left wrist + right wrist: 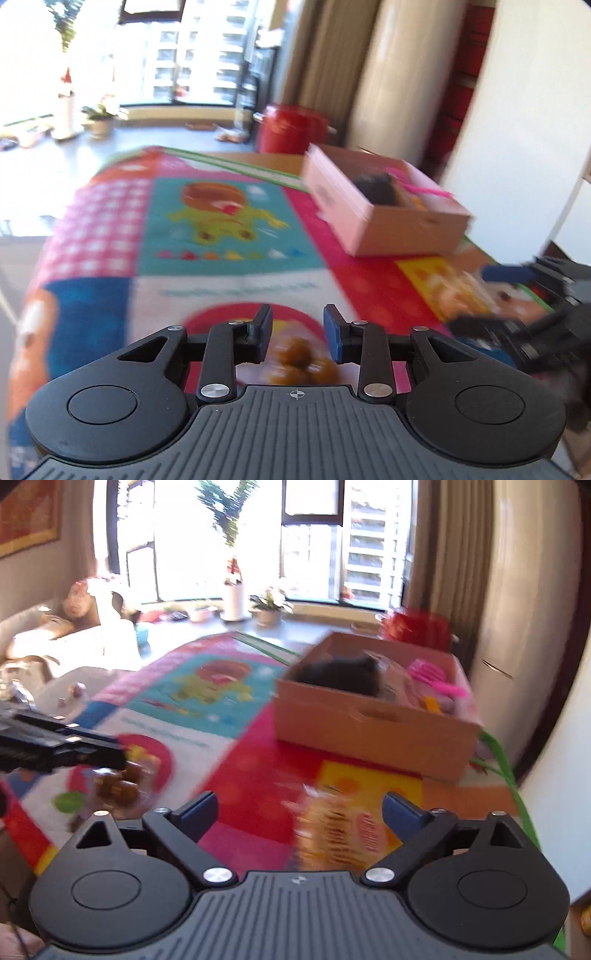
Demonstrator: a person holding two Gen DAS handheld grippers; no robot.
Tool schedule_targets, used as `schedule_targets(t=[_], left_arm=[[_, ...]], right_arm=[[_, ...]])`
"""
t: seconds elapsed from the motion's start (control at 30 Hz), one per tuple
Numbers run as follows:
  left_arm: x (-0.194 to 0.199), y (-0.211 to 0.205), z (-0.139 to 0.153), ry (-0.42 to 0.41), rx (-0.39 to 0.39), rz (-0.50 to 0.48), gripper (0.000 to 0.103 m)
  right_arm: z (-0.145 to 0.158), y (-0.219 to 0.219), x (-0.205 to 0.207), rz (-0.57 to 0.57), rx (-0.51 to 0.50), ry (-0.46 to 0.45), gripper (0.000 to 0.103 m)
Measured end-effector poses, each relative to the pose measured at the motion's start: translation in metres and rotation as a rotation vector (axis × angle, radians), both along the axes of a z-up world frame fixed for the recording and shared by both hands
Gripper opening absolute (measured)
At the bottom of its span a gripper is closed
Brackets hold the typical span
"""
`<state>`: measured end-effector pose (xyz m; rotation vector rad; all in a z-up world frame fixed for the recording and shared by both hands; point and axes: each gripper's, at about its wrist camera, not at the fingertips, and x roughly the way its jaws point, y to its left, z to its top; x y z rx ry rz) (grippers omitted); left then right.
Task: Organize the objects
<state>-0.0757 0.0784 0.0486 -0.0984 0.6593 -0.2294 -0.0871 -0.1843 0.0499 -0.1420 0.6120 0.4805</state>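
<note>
Left gripper (297, 332): jaws narrow, nothing clamped, a blurred brown snack bag (303, 363) on the mat (229, 206) just beyond its tips. Right gripper (299, 812): jaws wide, a yellow snack packet (340, 834) between them, contact unclear. Cardboard box (369, 731) sits farther back right, already holding items.

Open mat ahead of both tongs, box blocking the far right

Between the left gripper (297, 334) and the cardboard box (384, 221) lies bare play mat (229, 273); brown treats (303, 363) sit just beyond its fingertips. A yellow snack packet (340, 834) lies between the right gripper's (300, 812) spread fingers, the box well beyond.
</note>
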Motion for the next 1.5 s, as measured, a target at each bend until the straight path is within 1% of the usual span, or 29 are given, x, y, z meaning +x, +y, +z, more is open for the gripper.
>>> schedule_targets(t=[0.03, 0.1, 0.17, 0.23, 0.3, 0.33, 0.37, 0.4, 0.43, 0.47, 0.57, 0.63, 0.7, 0.77, 0.83, 0.87, 0.93, 1.03, 1.1, 1.17, 1.23, 1.33, 1.37, 1.4, 1.43, 1.5], left_arm=[[-0.001, 0.006, 0.002, -0.014, 0.017, 0.037, 0.034], [-0.004, 0.018, 0.004, -0.038, 0.041, 0.106, 0.034], [-0.009, 0.032, 0.006, -0.064, 0.057, 0.162, 0.034], [-0.014, 0.045, 0.007, -0.079, 0.058, 0.188, 0.034], [-0.021, 0.055, 0.006, -0.086, 0.053, 0.198, 0.034], [-0.023, 0.058, 0.005, -0.087, 0.051, 0.201, 0.034], [-0.027, 0.064, 0.006, -0.089, 0.046, 0.201, 0.034], [-0.029, 0.067, 0.006, -0.093, 0.039, 0.2, 0.034], [-0.031, 0.071, 0.006, -0.097, 0.029, 0.199, 0.034], [-0.032, 0.073, 0.007, -0.1, 0.019, 0.2, 0.034], [-0.032, 0.071, 0.008, -0.111, -0.021, 0.195, 0.034], [-0.03, 0.063, 0.009, -0.113, -0.035, 0.17, 0.034], [-0.028, 0.049, 0.012, -0.107, -0.046, 0.123, 0.034], [-0.024, 0.03, 0.012, -0.085, -0.079, 0.045, 0.034], [-0.017, 0.008, 0.01, -0.04, -0.137, -0.05, 0.034], [-0.012, -0.007, 0.007, -0.009, -0.174, -0.101, 0.034], [-0.001, -0.038, 0.001, 0.059, -0.237, -0.17, 0.034], [0.012, -0.085, -0.01, 0.151, -0.311, -0.223, 0.034], [0.019, -0.113, -0.017, 0.189, -0.346, -0.248, 0.034], [0.024, -0.138, -0.022, 0.197, -0.33, -0.243, 0.034], [0.03, -0.158, -0.025, 0.193, -0.293, -0.226, 0.035], [0.041, -0.18, -0.028, 0.201, -0.228, -0.198, 0.037], [0.044, -0.186, -0.03, 0.198, -0.208, -0.194, 0.044], [0.047, -0.191, -0.031, 0.193, -0.187, -0.187, 0.054], [0.053, -0.194, -0.033, 0.191, -0.17, -0.177, 0.06], [0.063, -0.199, -0.036, 0.186, -0.129, -0.153, 0.084]], right_arm=[[0.001, 0.011, -0.002, 0.042, 0.013, 0.013, 0.099], [-0.003, 0.04, -0.002, 0.121, 0.034, 0.058, 0.1], [-0.011, 0.071, 0.002, 0.172, 0.039, 0.1, 0.1], [-0.023, 0.104, 0.008, 0.198, 0.012, 0.125, 0.1], [-0.035, 0.13, 0.014, 0.21, -0.036, 0.129, 0.099], [-0.041, 0.141, 0.017, 0.212, -0.071, 0.128, 0.093], [-0.042, 0.147, 0.017, 0.212, -0.091, 0.113, 0.094], [-0.04, 0.15, 0.014, 0.233, -0.094, 0.11, 0.084], [-0.036, 0.15, 0.011, 0.255, -0.096, 0.114, 0.072], [-0.032, 0.149, 0.007, 0.269, -0.106, 0.113, 0.072], [-0.022, 0.138, -0.006, 0.252, -0.145, 0.055, 0.072], [-0.012, 0.123, -0.007, 0.223, -0.141, 0.044, 0.072], [0.003, 0.102, -0.01, 0.18, -0.121, 0.013, 0.072], [0.021, 0.076, -0.012, 0.124, -0.091, -0.028, 0.072], [0.039, 0.046, -0.014, 0.059, -0.072, -0.084, 0.072], [0.045, 0.033, -0.014, 0.022, -0.083, -0.121, 0.072], [0.053, 0.009, -0.012, -0.058, -0.12, -0.179, 0.072], [0.054, -0.031, -0.003, -0.168, -0.142, -0.184, 0.072], [0.048, -0.056, 0.002, -0.239, -0.147, -0.176, 0.072], [0.038, -0.074, 0.004, -0.296, -0.16, -0.172, 0.072], [0.022, -0.09, 0.003, -0.343, -0.182, -0.174, 0.072], [0.001, -0.105, 0.003, -0.375, -0.177, -0.139, 0.072], [-0.005, -0.11, 0.004, -0.38, -0.166, -0.12, 0.072], [-0.011, -0.114, 0.005, -0.386, -0.153, -0.098, 0.072], [-0.015, -0.117, 0.007, -0.388, -0.14, -0.076, 0.072], [-0.024, -0.12, 0.01, -0.379, -0.114, -0.042, 0.072]])
